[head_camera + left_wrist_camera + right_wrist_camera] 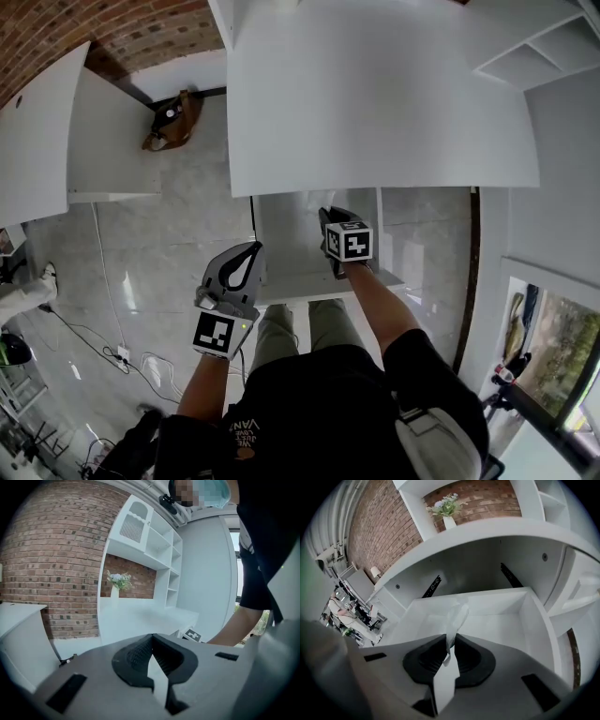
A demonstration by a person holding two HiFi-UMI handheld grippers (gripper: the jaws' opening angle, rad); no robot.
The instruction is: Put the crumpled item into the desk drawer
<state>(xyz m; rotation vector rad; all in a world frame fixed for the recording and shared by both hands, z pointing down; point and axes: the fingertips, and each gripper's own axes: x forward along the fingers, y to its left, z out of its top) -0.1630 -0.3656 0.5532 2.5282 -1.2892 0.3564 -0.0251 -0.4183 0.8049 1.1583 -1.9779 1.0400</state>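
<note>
My right gripper [451,641] is shut on a crumpled white item [455,618], a thin strip that sticks up from between the pads. It hangs over the open white desk drawer [534,625], whose inside shows nothing else. In the head view the right gripper [330,223] reaches over the pulled-out drawer [286,281] under the white desk top [375,94]. The item itself is hidden there. My left gripper [249,255] hovers at the drawer's left front corner. In its own view the left gripper [152,641] is shut with nothing between the jaws.
A white vase of flowers [449,515] stands on the desk against the brick wall. A brown bag [173,122] lies on the floor beyond a second white desk [56,131]. Cables [122,352] trail on the floor at left. The person's legs are under the drawer front.
</note>
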